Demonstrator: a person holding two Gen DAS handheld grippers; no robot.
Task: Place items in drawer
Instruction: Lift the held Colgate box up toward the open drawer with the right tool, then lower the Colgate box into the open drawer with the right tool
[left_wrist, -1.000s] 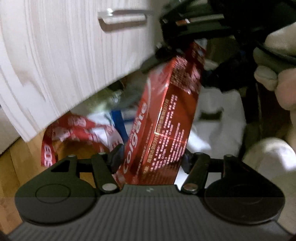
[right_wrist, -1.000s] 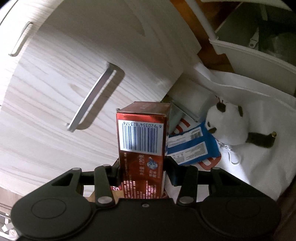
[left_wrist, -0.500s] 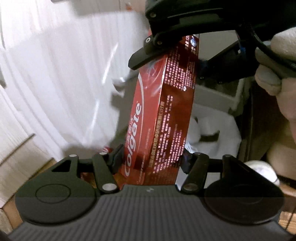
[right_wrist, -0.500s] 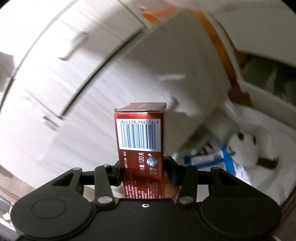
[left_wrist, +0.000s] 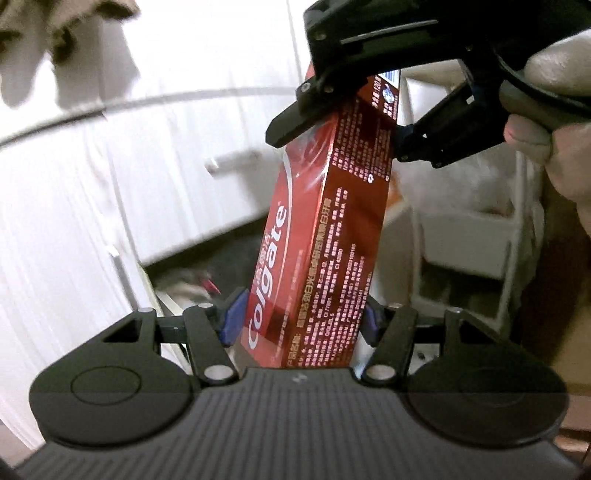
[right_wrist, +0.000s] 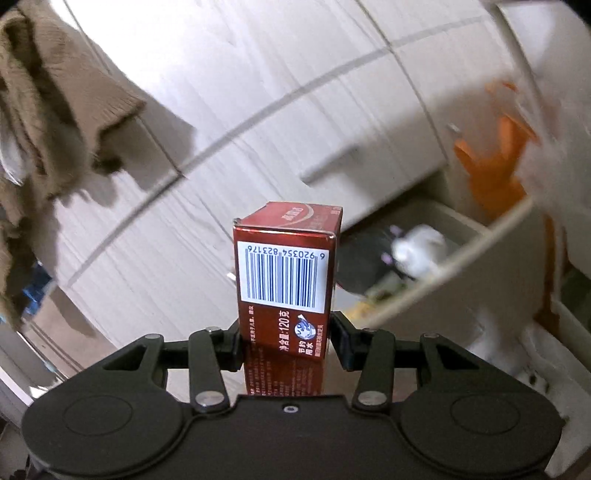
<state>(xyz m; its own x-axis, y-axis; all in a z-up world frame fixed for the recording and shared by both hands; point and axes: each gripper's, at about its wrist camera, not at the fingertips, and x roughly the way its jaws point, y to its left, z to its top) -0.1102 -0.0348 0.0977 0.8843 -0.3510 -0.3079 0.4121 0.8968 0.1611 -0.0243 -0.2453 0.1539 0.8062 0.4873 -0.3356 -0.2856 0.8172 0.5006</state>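
A red Colgate toothpaste box (left_wrist: 325, 236) is held at both ends. My left gripper (left_wrist: 301, 321) is shut on its lower end. My right gripper (left_wrist: 340, 122) clamps its upper end in the left wrist view. In the right wrist view my right gripper (right_wrist: 286, 345) is shut on the box (right_wrist: 286, 273), barcode end facing the camera. An open drawer (right_wrist: 436, 280) lies beyond the box to the right, with a white item (right_wrist: 421, 251) and dark things inside. In the left wrist view the drawer opening (left_wrist: 207, 273) shows left of the box.
White wood-grain cabinet fronts (right_wrist: 295, 110) with bar handles (right_wrist: 328, 162) fill the background. A brown knitted cloth (right_wrist: 48, 96) hangs at the upper left. An orange object (right_wrist: 495, 158) and white shelving (left_wrist: 480, 236) stand at the right.
Both grippers have lifted the box together from the floor pile of packets and the panda toy up along the cabinet. An open drawer has come into view.
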